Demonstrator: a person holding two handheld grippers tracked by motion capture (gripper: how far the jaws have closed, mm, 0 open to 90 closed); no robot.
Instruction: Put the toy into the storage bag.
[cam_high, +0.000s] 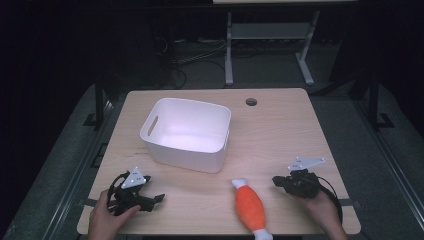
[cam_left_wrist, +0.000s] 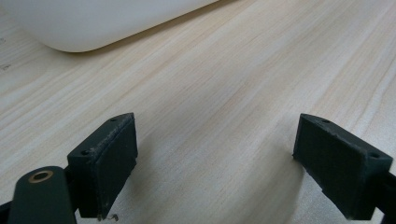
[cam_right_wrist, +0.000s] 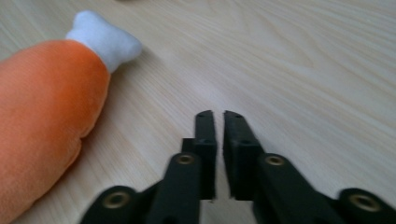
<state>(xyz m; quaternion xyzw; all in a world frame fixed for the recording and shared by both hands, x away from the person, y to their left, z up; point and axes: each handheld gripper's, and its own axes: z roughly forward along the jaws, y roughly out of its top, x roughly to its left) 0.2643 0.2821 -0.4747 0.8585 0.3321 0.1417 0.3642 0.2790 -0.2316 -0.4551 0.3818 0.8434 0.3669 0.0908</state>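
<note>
My right gripper (cam_right_wrist: 218, 116) has its jaws drawn together with only a sliver of gap and nothing in it. It rests low over the counter (cam_high: 280, 135), just beside the orange plush toy (cam_high: 249, 204) and apart from it. I judge it is parked there because the toy is the nearest thing to pick up and those jaws must spread before they can take its body. My left gripper (cam_left_wrist: 215, 154) stands with jaws wide, bare wood between them, near the front left of the counter. It points toward the white bin (cam_high: 186, 134), which sits open-topped in the middle, likely as the place the toy should end up.

The toy lies lengthwise at the front edge, one white tip toward the bin and the other hanging at the counter's rim, partly cut off at the bottom of the high view. In the right gripper view I get only its near half, blurred. In the left gripper view the bin is a mere curved corner. The room behind is too dark to read.
</note>
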